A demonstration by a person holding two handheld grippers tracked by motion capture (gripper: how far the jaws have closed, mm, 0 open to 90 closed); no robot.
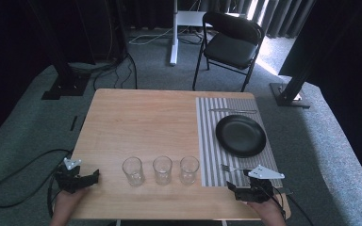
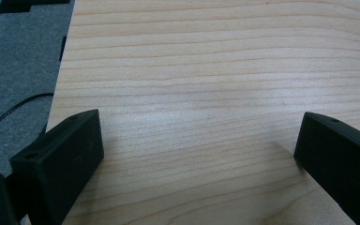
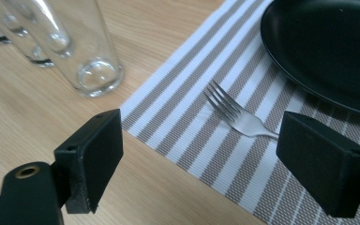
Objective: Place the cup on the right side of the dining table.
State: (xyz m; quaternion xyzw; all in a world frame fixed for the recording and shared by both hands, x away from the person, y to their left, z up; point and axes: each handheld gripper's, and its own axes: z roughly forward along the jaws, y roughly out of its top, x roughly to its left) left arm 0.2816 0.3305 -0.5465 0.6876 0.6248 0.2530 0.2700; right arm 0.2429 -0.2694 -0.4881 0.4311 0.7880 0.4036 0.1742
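The wooden table spreads ahead of both grippers. The striped placemat covers its far right part, and its near corner lies just in front of the right gripper. On the placemat the black plate sits beyond that gripper, ahead and slightly to its right in the right gripper view. Three empty glasses stand in a row on the bare wood, off to the right gripper's left; the nearest glass stands just beside the placemat's edge. The fork lies flat on the placemat directly ahead of the right gripper, tines toward the glasses, its handle passing behind the right-hand jaw. The right gripper hangs above the placemat's corner with its jaws spread wide and nothing between them. The left gripper rests at the table's near left corner, jaws likewise wide apart over bare wood, well apart from the glasses.
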